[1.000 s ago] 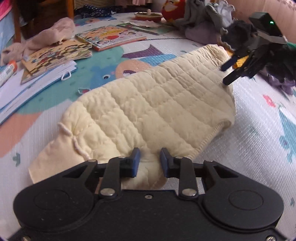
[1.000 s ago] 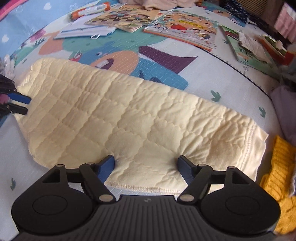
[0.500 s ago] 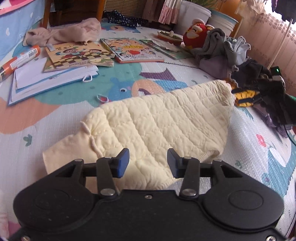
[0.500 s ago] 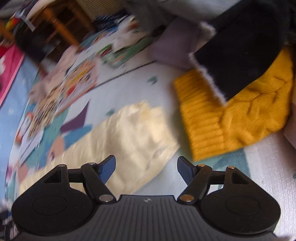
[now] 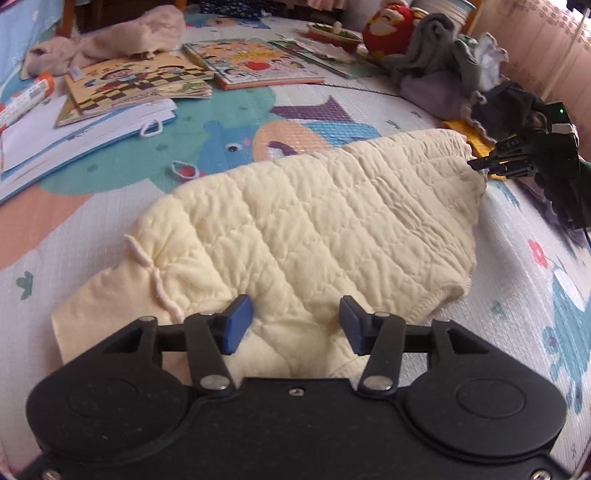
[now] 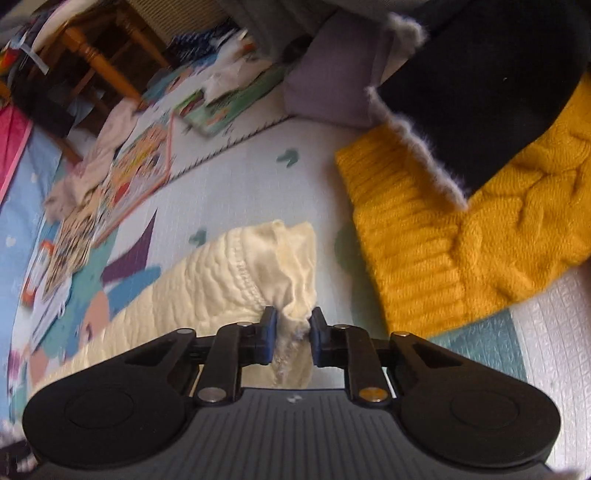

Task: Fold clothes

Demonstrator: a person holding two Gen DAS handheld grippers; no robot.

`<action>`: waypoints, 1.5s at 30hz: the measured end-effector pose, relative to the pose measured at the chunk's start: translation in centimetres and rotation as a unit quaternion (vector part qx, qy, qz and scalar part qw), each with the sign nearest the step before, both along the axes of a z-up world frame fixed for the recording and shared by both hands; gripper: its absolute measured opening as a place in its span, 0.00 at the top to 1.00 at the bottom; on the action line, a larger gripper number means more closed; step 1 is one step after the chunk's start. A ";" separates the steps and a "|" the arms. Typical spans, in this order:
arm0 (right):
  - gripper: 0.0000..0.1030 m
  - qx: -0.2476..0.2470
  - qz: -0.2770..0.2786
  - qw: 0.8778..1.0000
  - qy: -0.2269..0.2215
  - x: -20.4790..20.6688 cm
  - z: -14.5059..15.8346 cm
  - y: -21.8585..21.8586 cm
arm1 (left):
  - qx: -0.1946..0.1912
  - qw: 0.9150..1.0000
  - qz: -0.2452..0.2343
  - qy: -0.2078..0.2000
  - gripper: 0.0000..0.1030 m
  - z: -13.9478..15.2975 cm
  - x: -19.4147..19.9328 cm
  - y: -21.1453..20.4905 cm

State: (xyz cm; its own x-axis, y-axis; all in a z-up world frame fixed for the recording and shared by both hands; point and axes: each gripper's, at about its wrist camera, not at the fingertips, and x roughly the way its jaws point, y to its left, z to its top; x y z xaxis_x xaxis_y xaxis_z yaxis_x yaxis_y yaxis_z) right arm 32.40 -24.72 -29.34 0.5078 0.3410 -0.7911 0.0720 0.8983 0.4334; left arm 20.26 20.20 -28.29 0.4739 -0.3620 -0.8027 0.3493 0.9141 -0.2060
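Home playroom: cartoon play mat, picture books, plush toy.

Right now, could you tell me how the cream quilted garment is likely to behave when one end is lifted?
The cream quilted garment will probably hang limp: its end is bunched between the closing right gripper. The padded quilting suggests soft bulk, likely light. The left gripper is opening over the near end without pinching it, so that end would probably drag across the mat.

Soft daylight is coming from the upper right; fisheye edges are bending, and the right wrist view's left side is smearing.
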 end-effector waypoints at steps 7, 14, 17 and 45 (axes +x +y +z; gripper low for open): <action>0.83 -0.028 0.094 0.992 0.074 -7.3 1.2 -1.7 | -0.004 0.999 -0.048 0.023 0.50 0.0 -1.6 -0.2; 0.76 -0.034 0.144 0.977 0.154 -15.2 2.2 -2.7 | 0.023 0.995 -0.093 0.020 0.49 0.7 -2.9 -1.4; 0.57 -0.049 0.175 0.976 0.122 -16.8 3.3 -2.6 | 0.011 0.996 -0.082 0.019 0.49 1.1 -2.8 -1.3; 0.71 -0.041 0.280 0.959 -0.033 -13.9 3.8 -3.0 | 0.014 0.997 -0.072 0.031 0.49 1.3 -3.6 -2.7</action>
State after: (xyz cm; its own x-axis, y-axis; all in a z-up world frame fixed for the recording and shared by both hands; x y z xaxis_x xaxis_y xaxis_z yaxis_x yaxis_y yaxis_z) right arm 18.53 -27.75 -25.55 0.3133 0.5127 -0.7994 -0.4568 0.8193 0.3464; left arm 16.67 17.46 -27.01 0.3678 -0.3996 -0.8397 0.4655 0.8608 -0.2058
